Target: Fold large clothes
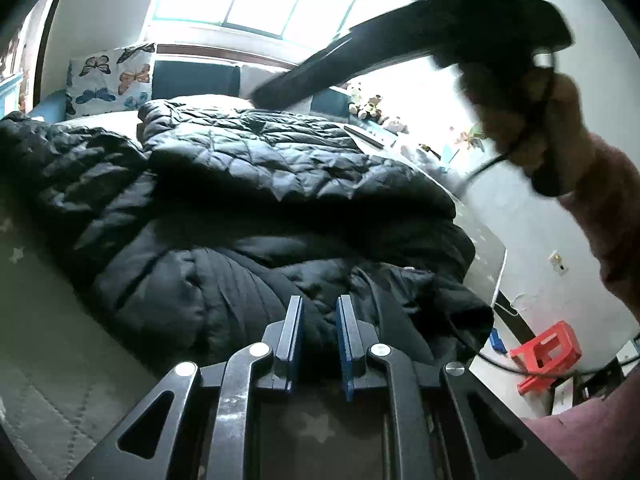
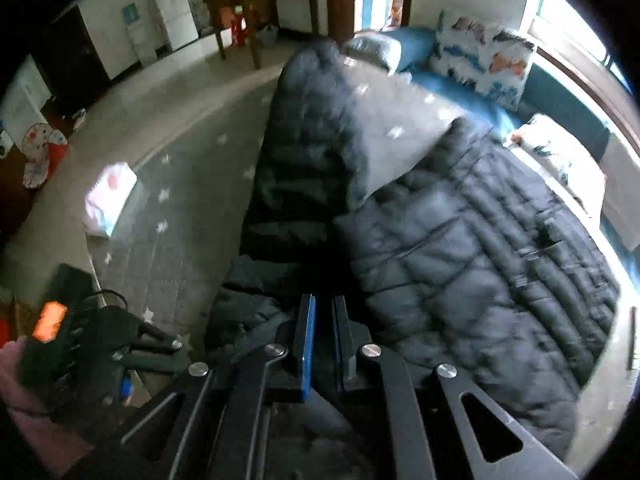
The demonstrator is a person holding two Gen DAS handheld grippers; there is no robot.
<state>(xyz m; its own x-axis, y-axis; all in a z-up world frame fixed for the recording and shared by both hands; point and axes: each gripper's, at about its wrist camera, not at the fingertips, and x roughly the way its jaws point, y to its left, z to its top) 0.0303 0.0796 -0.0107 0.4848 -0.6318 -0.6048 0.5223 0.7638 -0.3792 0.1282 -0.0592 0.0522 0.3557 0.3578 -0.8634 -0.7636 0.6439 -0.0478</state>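
Puffy quilted black coat (image 2: 460, 248) on star-print bedcover (image 2: 168, 200), left gripper (image 1: 319, 312) narrowly parted, right gripper (image 2: 324, 312) seemingly likewise.

left claw (image 1: 319, 312) narrowly parted, right claw (image 2: 323, 312) likewise

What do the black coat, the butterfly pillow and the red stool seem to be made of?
Black puffer coat: slick synthetic shell, probably nylon, quilted over padding; its puffed panels catch the light.
Butterfly pillow: matte printed woven fabric, likely cotton or polyester.
Red stool: looks like moulded plastic, uniformly red with openwork sides.
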